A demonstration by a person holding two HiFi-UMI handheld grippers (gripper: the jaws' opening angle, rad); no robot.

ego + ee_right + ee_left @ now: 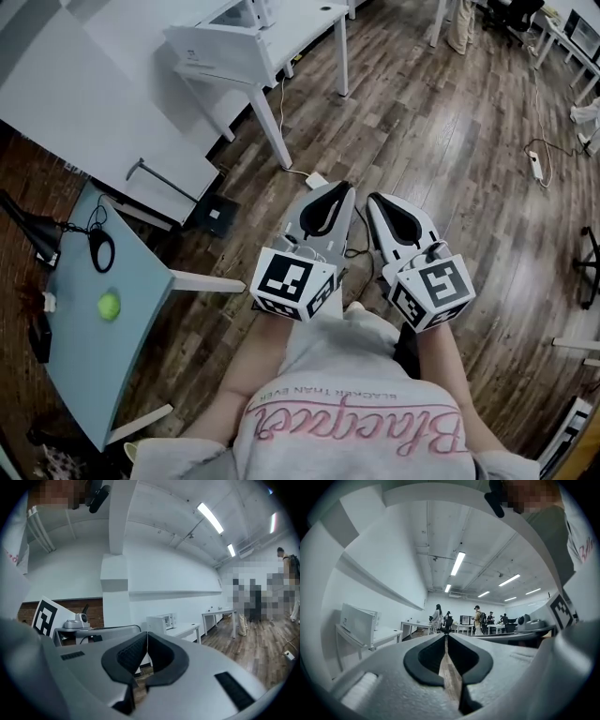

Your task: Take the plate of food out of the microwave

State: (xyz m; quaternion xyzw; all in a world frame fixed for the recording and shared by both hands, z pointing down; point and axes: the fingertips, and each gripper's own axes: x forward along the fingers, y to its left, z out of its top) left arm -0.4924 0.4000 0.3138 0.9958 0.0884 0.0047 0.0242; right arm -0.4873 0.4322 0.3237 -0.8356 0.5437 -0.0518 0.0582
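The white microwave (228, 39) stands on a white table (309, 19) at the top of the head view, far ahead of both grippers; its door looks closed and no plate of food shows. It also appears small in the left gripper view as the microwave (358, 621) and in the right gripper view as the microwave (161, 621). I hold my left gripper (337, 189) and right gripper (373, 200) side by side close to my body, above the wooden floor. Both point forward with jaws shut and nothing between them, as seen at the left gripper (446, 637) and the right gripper (147, 633).
A small blue-grey table (84, 356) at the left carries a green ball (109, 305) and a black cable. A large white tabletop (94, 103) fills the upper left. A power strip (536, 165) lies on the floor at the right. Several people (478, 619) stand far back.
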